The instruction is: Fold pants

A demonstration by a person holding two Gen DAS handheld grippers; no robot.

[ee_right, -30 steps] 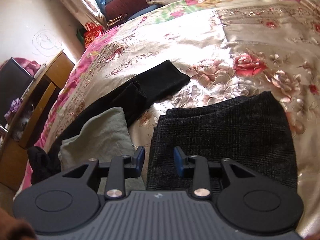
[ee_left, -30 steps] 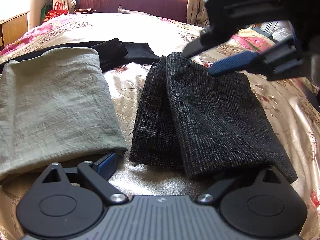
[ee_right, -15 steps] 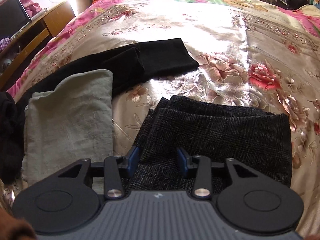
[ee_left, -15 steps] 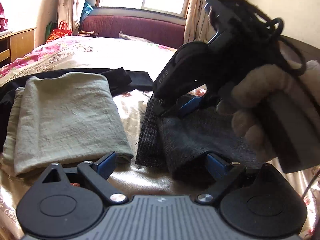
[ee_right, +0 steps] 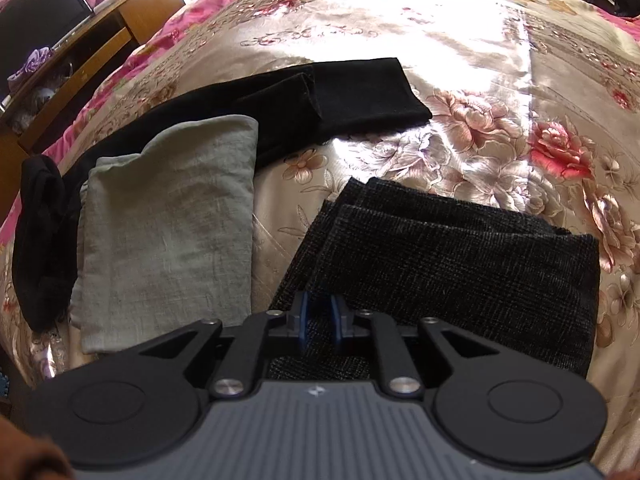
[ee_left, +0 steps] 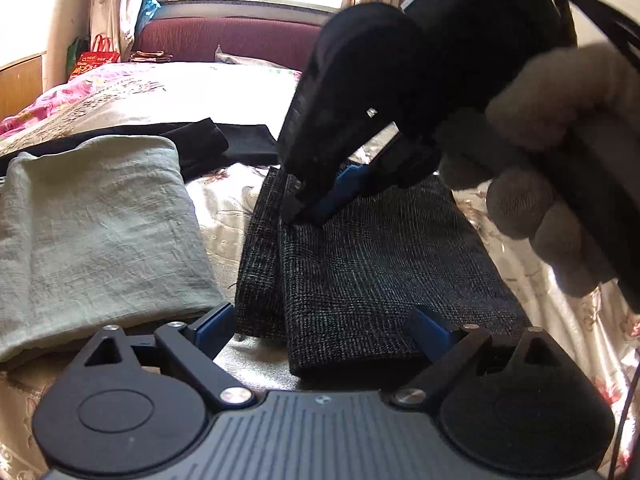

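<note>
Dark checked pants (ee_left: 380,280) lie folded into a thick rectangle on the flowered bedspread (ee_left: 224,208); they also show in the right wrist view (ee_right: 460,264). My left gripper (ee_left: 324,328) is open, its blue pads either side of the fold's near edge. My right gripper (ee_right: 320,320) is nearly closed, its pads pressed onto the pants' near left corner; it shows from outside in the left wrist view (ee_left: 312,208), tips on the cloth. Whether it pinches cloth is hidden.
Folded grey-green pants (ee_right: 168,224) lie left of the checked ones. Black pants (ee_right: 328,100) lie stretched out behind both. A wooden cabinet (ee_right: 80,64) stands past the bed's left edge. A maroon headboard (ee_left: 224,40) and window are at the far end.
My right gripper has come down onto the checked pants' corner and its jaws have closed from open to nearly shut. My left gripper has stayed open at the fold's near edge.
</note>
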